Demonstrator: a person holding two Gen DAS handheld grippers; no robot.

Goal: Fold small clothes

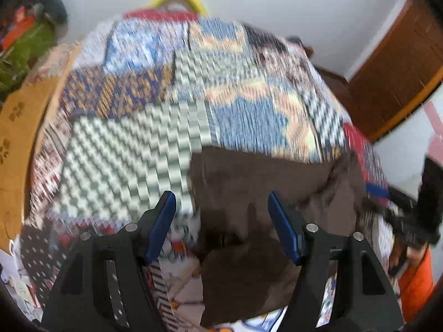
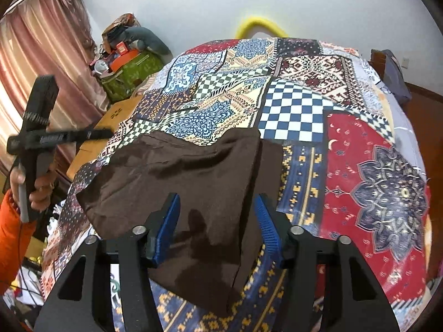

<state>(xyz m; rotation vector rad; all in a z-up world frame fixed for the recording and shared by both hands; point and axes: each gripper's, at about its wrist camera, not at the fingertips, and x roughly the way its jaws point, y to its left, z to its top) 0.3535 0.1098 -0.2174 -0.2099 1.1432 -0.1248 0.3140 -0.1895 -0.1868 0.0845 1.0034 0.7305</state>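
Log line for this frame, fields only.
stage: folding | item: brown garment lying on patchwork bedspread | left gripper: open, above garment | right gripper: open, above garment | held: nothing

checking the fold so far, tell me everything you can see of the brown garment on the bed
The brown garment is plain dark brown soft cloth, lying mostly flat and lightly wrinkled on the patchwork bedspread. A straight vertical edge or fold runs down its right side, with a narrower strip beyond. Nothing grips it; both grippers hover above it, open.
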